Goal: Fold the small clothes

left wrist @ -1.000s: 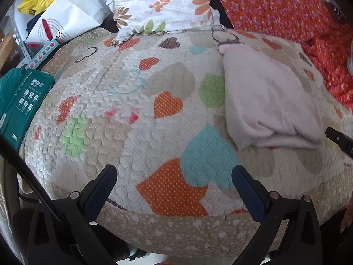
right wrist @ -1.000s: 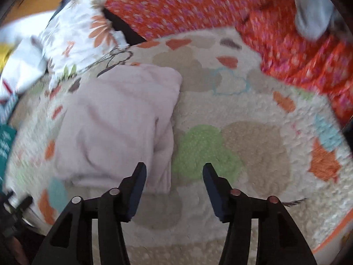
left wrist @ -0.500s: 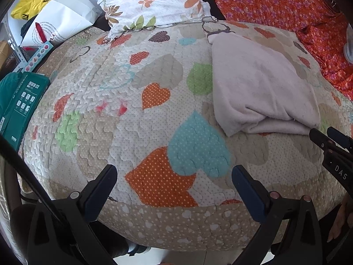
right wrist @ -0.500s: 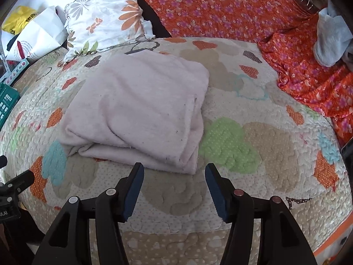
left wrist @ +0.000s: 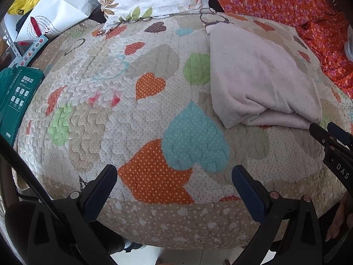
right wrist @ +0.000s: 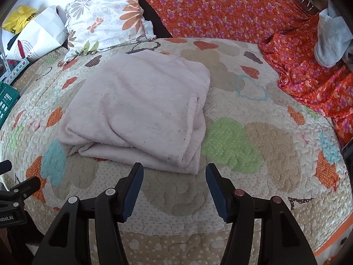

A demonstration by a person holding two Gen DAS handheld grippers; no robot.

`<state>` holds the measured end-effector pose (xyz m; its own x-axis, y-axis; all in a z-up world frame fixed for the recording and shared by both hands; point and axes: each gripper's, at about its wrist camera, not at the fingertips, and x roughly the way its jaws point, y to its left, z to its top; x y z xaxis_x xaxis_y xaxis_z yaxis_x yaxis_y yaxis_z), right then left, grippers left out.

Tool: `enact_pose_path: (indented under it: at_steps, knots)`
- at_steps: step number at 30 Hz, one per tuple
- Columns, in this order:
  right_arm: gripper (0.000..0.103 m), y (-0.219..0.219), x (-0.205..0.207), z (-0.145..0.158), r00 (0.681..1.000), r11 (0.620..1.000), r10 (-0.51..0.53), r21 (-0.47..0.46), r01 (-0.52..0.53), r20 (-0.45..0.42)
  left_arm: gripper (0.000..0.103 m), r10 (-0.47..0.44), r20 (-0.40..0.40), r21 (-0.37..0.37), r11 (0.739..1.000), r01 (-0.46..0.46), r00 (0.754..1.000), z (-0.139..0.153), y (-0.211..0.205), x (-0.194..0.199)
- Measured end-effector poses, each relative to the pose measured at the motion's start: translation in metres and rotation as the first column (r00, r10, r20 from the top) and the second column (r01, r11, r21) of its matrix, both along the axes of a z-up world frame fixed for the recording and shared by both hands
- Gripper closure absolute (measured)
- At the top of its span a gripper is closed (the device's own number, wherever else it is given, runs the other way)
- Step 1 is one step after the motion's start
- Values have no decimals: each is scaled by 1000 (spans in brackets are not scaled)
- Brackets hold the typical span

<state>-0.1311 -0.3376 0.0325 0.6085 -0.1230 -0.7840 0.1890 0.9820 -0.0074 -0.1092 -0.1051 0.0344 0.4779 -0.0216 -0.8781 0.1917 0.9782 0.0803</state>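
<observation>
A pale pink folded cloth [left wrist: 260, 84] lies flat on the heart-patterned quilt [left wrist: 110, 88], to the right in the left wrist view. In the right wrist view the cloth [right wrist: 141, 110] sits just beyond my right gripper [right wrist: 174, 172], which is open and empty, its fingertips short of the cloth's near folded edge. My left gripper [left wrist: 174, 174] is wide open over an orange and a teal heart near the quilt's front edge, well left of the cloth. The right gripper [left wrist: 326, 132] shows at the right rim there.
A floral pillow [right wrist: 106, 19] lies behind the cloth. Orange flowered bedding [right wrist: 220, 6] covers the back and right, with a grey garment [right wrist: 331, 39] on it. A white paper bag [left wrist: 55, 11] and a green box [left wrist: 15, 97] sit off the quilt's left side.
The right wrist view has swung and steadied, so the cloth now lies straight ahead of the right fingers. The right gripper has come further into the left wrist view. The cloth has not moved.
</observation>
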Motion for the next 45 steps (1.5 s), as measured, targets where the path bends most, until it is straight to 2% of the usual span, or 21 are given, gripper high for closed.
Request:
enact_pose_path:
  at_steps: [20, 33, 45]
  knots:
    - [37, 5, 0, -3, 1000, 1000, 21, -7, -21, -2, 0, 14, -18, 9, 1000, -14, 1000, -7, -1, 9]
    - [35, 4, 0, -3, 1000, 1000, 18, -7, -18, -3, 0, 20, -78, -19, 1000, -22, 997, -18, -2, 19]
    - [34, -1, 1, -4, 1000, 1000, -4, 3, 4, -5, 0, 22, -90, -16, 1000, -24, 996, -22, -6, 22]
